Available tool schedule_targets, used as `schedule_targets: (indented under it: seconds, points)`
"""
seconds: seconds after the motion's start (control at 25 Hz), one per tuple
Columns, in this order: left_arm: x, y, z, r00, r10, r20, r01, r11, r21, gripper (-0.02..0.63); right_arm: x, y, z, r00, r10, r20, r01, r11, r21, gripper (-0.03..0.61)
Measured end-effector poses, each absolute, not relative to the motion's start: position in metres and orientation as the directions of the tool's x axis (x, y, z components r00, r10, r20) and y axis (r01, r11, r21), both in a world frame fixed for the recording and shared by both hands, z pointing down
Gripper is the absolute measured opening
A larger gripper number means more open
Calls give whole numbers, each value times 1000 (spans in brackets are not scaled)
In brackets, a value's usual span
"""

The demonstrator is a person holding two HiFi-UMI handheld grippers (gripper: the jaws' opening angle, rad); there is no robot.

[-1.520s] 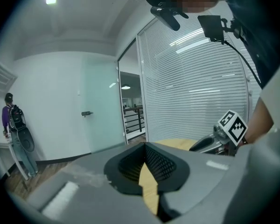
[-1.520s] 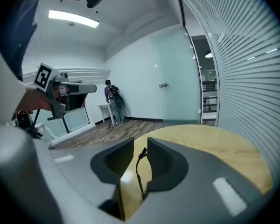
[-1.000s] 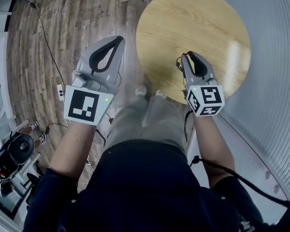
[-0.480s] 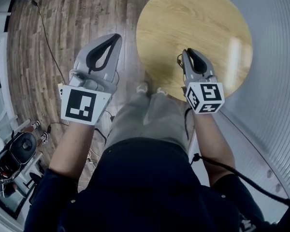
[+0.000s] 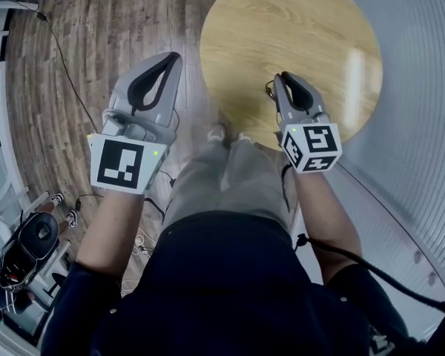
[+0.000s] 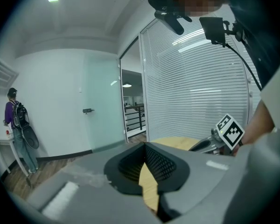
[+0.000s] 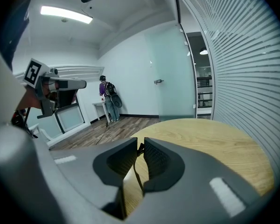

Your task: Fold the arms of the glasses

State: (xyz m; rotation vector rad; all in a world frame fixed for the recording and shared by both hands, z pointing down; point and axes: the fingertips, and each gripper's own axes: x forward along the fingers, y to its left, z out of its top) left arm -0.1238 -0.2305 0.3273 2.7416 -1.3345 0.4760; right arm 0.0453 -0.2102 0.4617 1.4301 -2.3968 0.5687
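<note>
My right gripper (image 5: 280, 77) hovers over the near edge of the round wooden table (image 5: 311, 28). It is shut on a thin dark pair of glasses; a bit of the frame (image 5: 269, 90) pokes out at the left of its tip. In the right gripper view, a slim dark arm of the glasses (image 7: 136, 172) hangs down between the nearly touching jaws of that gripper (image 7: 139, 146). The rest of the glasses is hidden. My left gripper (image 5: 173, 56) is off the table's left side, over the floor. Its jaws are shut with nothing between them (image 6: 144, 145).
A glass wall with blinds (image 5: 423, 124) runs close along the table's right side. Cables and a power strip (image 5: 93, 141) lie on the wood floor at the left, and a chair (image 5: 30, 236) stands at the lower left. A person with a backpack (image 7: 106, 97) stands far across the room.
Both grippers have drifted slightly left and up in the head view. The right gripper's hold on the glasses is unchanged.
</note>
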Motion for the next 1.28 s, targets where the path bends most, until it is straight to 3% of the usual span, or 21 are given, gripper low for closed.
schedule_targets:
  seconds: [1.28]
  points:
    - [-62,-217,337,664,-679,313,-694,-716,-82,3,84,-174,462,-428,-783,452,-903,384,-190,49]
